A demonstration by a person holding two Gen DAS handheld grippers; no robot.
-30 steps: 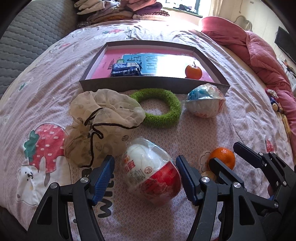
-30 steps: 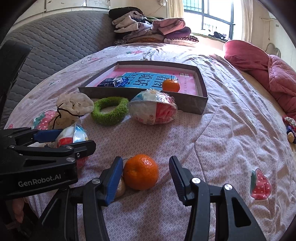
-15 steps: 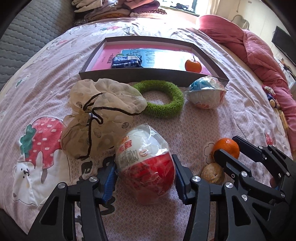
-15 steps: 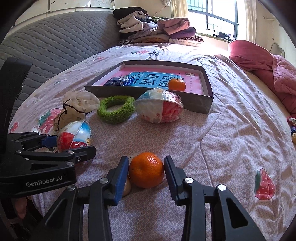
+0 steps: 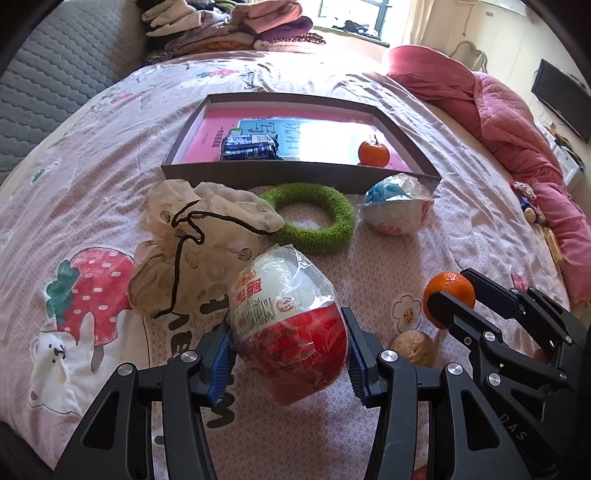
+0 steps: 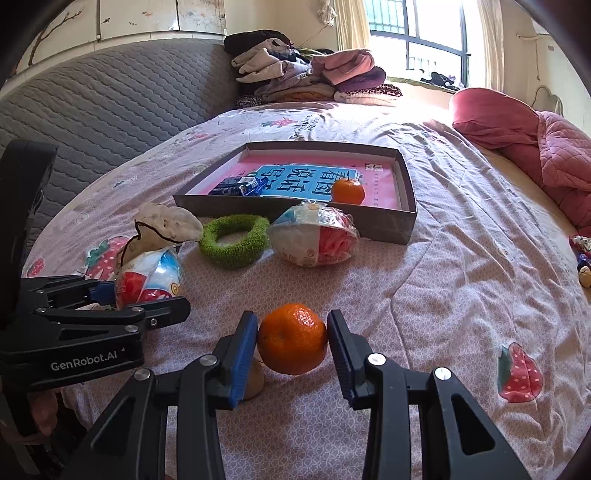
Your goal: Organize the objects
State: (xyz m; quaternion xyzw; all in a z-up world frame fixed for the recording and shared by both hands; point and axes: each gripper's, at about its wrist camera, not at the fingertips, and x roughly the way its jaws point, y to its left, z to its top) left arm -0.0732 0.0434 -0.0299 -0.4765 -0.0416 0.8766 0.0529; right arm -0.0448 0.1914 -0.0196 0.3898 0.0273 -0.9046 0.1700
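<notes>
My left gripper (image 5: 288, 350) is shut on a wrapped red-and-white toy egg (image 5: 286, 321), its blue pads pressing both sides, and holds it just above the bedsheet. The same egg (image 6: 147, 280) shows at the left of the right wrist view. My right gripper (image 6: 291, 343) is shut on an orange mandarin (image 6: 293, 338), also seen as the mandarin (image 5: 448, 295) between black fingers on the right of the left wrist view. A walnut (image 5: 413, 347) lies on the sheet under it. Further back stands a grey box (image 5: 295, 173) with a pink book, a dark packet (image 5: 249, 146) and a second mandarin (image 5: 373, 153).
In front of the box lie a beige drawstring pouch (image 5: 199, 236), a green fuzzy ring (image 5: 310, 218) and a second wrapped egg (image 5: 397, 210). A red quilt (image 5: 498, 118) lies at the right, folded clothes (image 5: 236, 29) at the back, a grey headboard (image 6: 110, 107) at the left.
Both grippers closed: the left on the toy egg, the right on the mandarin. Both things now sit slightly higher off the sheet, and the walnut has come into sight.
</notes>
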